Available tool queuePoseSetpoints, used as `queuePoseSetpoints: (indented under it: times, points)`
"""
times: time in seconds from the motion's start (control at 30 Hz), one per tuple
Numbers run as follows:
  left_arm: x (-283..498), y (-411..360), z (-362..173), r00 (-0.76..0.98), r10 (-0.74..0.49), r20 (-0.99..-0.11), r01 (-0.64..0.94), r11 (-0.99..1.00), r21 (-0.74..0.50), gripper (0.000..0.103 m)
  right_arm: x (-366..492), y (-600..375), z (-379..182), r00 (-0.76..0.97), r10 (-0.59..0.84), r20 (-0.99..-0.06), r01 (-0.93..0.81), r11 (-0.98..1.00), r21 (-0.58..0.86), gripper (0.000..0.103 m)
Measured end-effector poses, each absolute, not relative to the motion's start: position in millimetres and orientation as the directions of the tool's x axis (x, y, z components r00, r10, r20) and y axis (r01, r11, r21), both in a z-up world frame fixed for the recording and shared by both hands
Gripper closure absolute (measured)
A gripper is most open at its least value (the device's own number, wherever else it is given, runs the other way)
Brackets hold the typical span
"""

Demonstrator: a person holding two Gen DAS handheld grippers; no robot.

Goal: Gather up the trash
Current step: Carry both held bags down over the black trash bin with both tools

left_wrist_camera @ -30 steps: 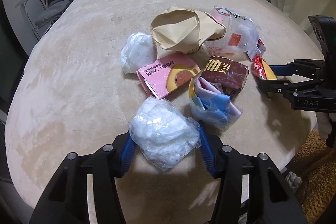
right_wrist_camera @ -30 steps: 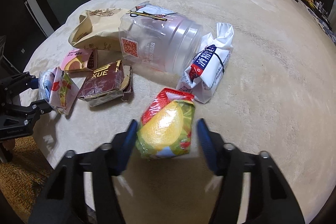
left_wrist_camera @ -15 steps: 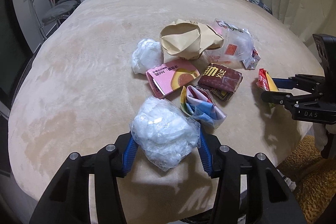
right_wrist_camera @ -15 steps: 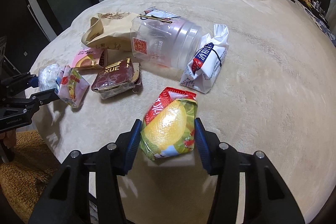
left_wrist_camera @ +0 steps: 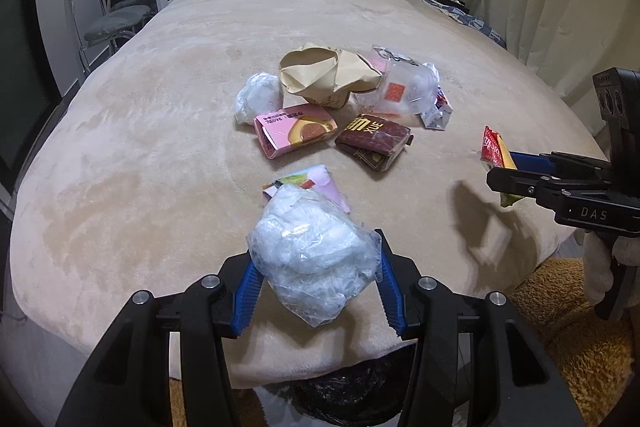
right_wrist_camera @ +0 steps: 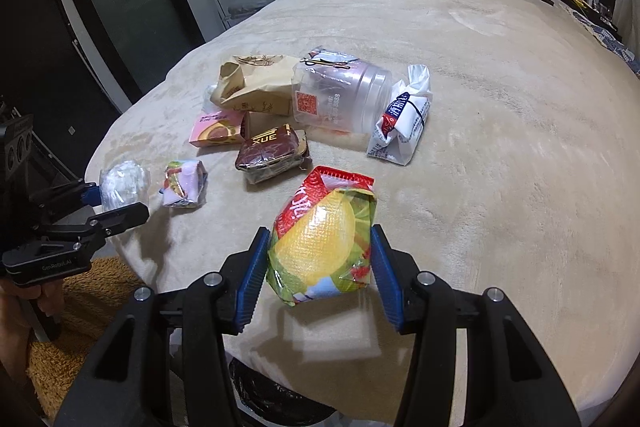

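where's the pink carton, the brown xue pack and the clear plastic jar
pink carton (left_wrist_camera: pixel 296 131), left wrist view, on its printed top face
brown XUE pack (right_wrist_camera: pixel 272 151), right wrist view, on its glossy top
clear plastic jar (right_wrist_camera: pixel 340 95), right wrist view, on its ribbed side wall

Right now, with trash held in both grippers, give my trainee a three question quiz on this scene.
1. True or false: the left gripper holds a clear plastic bag.
2. What does the right gripper hold? A) brown paper bag B) lemon-print packet C) pink box
3. Fill in: the dark brown packet reads ___.

Key:
1. True.
2. B, the lemon-print packet. The brown paper bag and pink box lie on the bed.
3. XUE.
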State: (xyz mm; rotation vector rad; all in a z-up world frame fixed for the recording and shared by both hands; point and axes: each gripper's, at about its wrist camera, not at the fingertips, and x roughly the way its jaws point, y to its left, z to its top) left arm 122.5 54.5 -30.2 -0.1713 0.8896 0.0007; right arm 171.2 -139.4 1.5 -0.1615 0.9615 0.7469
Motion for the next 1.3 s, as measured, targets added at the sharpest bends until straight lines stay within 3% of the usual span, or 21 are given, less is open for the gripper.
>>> queuePoseSetpoints:
  times: [0.77,1.1,1.3]
  points:
    - [50.9,-3.6,-39.9,0.688,-0.185,-0.702,0.02,0.972,-0.236,0.054,71.8,-168.3,-8.8,0.359,0.551,-0.754,-0.631,0.738,0.239,0.052]
    - [35.0,-21.4,-60.4,0.646,-0.206,-0.735,0.025,0.968,-0.249,0.054,48.4,-175.1,-26.8,0.33,0.536,-0.777,-0.6,0.754,0.266,0.052]
    - [34.7,-27.7,-84.4,0.56,-0.212,-0.801,-0.017,0.964,-0.267,0.054,48.1,-175.6,-39.2,0.283,0.522,-0.805,-0.582,0.761,0.288,0.052]
